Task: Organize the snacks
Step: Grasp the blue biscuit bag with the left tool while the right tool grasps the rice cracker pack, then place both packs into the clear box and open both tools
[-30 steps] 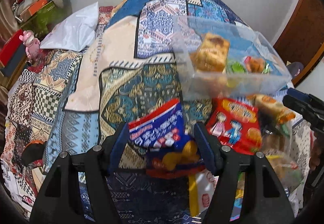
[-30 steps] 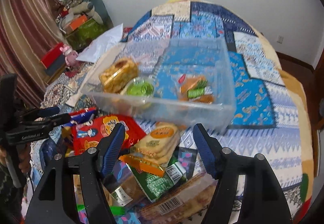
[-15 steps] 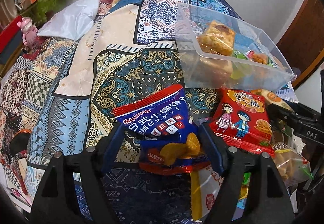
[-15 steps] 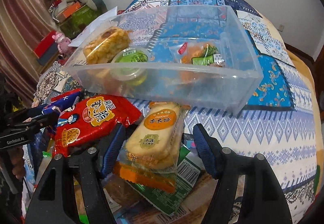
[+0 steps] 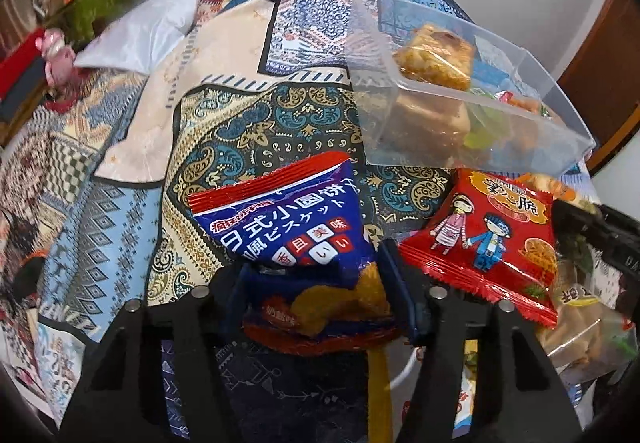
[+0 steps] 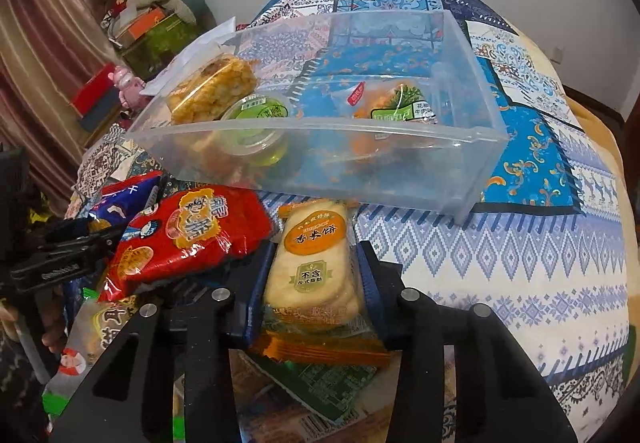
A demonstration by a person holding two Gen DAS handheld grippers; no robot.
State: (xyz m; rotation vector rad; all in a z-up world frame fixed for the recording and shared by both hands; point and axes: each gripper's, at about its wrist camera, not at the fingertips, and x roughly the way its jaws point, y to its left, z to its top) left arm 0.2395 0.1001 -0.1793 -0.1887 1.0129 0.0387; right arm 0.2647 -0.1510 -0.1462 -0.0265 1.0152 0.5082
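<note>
the left gripper (image 5: 316, 297), its jaws just closing, pinches a blue biscuit bag (image 5: 288, 223) lying on the bed's patterned quilt (image 5: 132, 91). the right gripper (image 6: 312, 283), jaws also just closing, pinches a rice cracker pack (image 6: 314, 263) just in front of the clear bin (image 6: 360, 167), beside a red snack bag (image 6: 188, 239).

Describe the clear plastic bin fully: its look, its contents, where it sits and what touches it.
The clear plastic bin is a rectangular, open-topped, see-through tub with a flanged rim, resting on the patterned bedspread. Inside lie a golden crispy cake in clear wrap, a green-lidded cup and an orange-and-green packet. A red snack bag and the rice cracker pack lie before its near wall; contact is unclear.
</note>
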